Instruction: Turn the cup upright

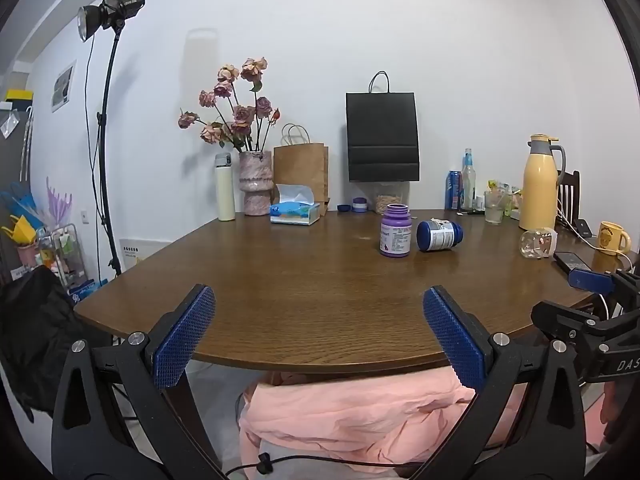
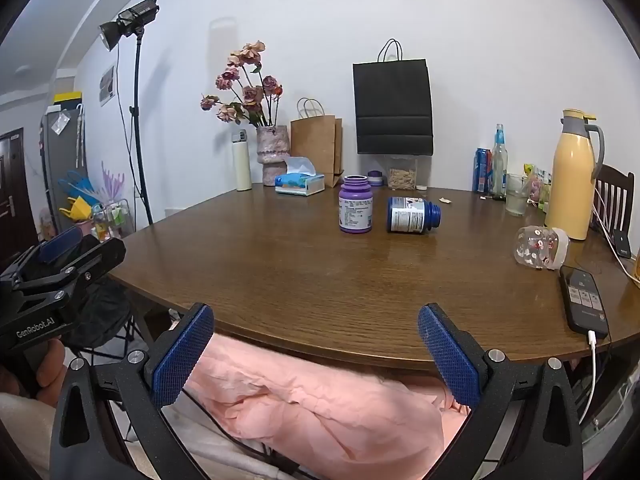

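Note:
A clear glass cup (image 1: 538, 243) with small printed patterns and a white band lies on its side at the right of the brown table (image 1: 304, 280). In the right wrist view the cup (image 2: 540, 247) rests just left of a yellow jug. My left gripper (image 1: 319, 298) is open at the near table edge, far from the cup, with nothing between its blue pads. My right gripper (image 2: 316, 316) is also open and empty over the near edge, with the cup ahead and to its right. Each gripper shows at the edge of the other's view.
A purple bottle (image 2: 355, 210) stands upright mid-table beside a blue bottle (image 2: 412, 215) lying on its side. A phone on a cable (image 2: 584, 300) lies near the cup. A yellow jug (image 2: 570, 184), a mug (image 1: 612, 238), a tissue box, a vase and bags line the back. Pink cloth (image 2: 320, 412) lies below the edge.

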The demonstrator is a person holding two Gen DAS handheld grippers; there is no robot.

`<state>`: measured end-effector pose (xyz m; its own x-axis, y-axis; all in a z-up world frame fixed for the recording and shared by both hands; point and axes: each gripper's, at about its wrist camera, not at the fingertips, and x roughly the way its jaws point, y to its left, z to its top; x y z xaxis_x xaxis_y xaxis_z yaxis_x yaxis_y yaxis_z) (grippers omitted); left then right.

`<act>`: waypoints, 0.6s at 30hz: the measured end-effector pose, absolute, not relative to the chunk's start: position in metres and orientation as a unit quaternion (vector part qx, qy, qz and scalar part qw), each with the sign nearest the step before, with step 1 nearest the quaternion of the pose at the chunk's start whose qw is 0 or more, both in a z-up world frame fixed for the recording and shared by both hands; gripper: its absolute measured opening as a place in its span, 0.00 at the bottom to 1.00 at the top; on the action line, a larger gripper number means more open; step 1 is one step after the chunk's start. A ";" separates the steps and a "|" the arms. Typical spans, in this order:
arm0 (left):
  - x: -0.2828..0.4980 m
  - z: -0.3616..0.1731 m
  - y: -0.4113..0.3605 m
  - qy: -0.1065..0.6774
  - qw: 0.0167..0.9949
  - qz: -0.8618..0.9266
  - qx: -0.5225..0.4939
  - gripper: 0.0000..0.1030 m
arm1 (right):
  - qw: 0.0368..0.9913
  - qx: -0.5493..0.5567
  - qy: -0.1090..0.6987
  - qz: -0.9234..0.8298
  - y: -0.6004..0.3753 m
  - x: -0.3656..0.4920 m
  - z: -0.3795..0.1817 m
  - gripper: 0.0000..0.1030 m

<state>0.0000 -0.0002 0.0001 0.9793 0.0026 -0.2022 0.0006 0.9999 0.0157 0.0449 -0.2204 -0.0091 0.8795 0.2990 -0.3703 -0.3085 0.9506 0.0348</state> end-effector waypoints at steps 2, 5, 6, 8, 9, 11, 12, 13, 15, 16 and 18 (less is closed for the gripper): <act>0.000 0.000 0.000 0.101 0.995 0.001 0.007 1.00 | 0.969 -0.016 0.192 0.156 -0.221 0.045 -0.009 1.00; 0.000 0.001 0.001 0.099 0.995 0.001 0.007 1.00 | 0.970 -0.015 0.188 0.156 -0.222 0.045 -0.009 1.00; 0.000 0.001 0.001 0.099 0.995 0.001 0.006 1.00 | 0.970 -0.015 0.188 0.154 -0.222 0.045 -0.009 1.00; 0.000 0.001 0.002 0.098 0.995 0.001 0.006 1.00 | 0.970 -0.016 0.188 0.153 -0.221 0.045 -0.009 1.00; -0.001 -0.001 0.002 0.099 0.995 0.002 0.006 1.00 | 0.970 -0.017 0.188 0.152 -0.220 0.045 -0.008 1.00; 0.000 -0.001 0.002 0.099 0.995 0.001 0.008 1.00 | 0.970 -0.022 0.188 0.151 -0.220 0.045 -0.008 1.00; 0.000 -0.001 0.002 0.099 0.995 0.002 0.008 1.00 | 0.970 -0.023 0.188 0.151 -0.219 0.045 -0.008 1.00; 0.001 -0.001 0.003 0.098 0.995 0.001 0.008 1.00 | 0.970 -0.023 0.187 0.155 -0.219 0.044 -0.007 1.00; 0.001 0.000 0.003 0.098 0.995 0.002 0.009 1.00 | 0.970 -0.019 0.186 0.158 -0.220 0.044 -0.006 1.00; 0.001 0.002 0.003 0.099 0.995 0.003 0.009 1.00 | 0.969 -0.017 0.186 0.159 -0.222 0.045 -0.007 1.00; 0.001 0.002 0.003 0.098 0.995 0.003 0.010 1.00 | 0.969 -0.015 0.188 0.160 -0.223 0.046 -0.008 1.00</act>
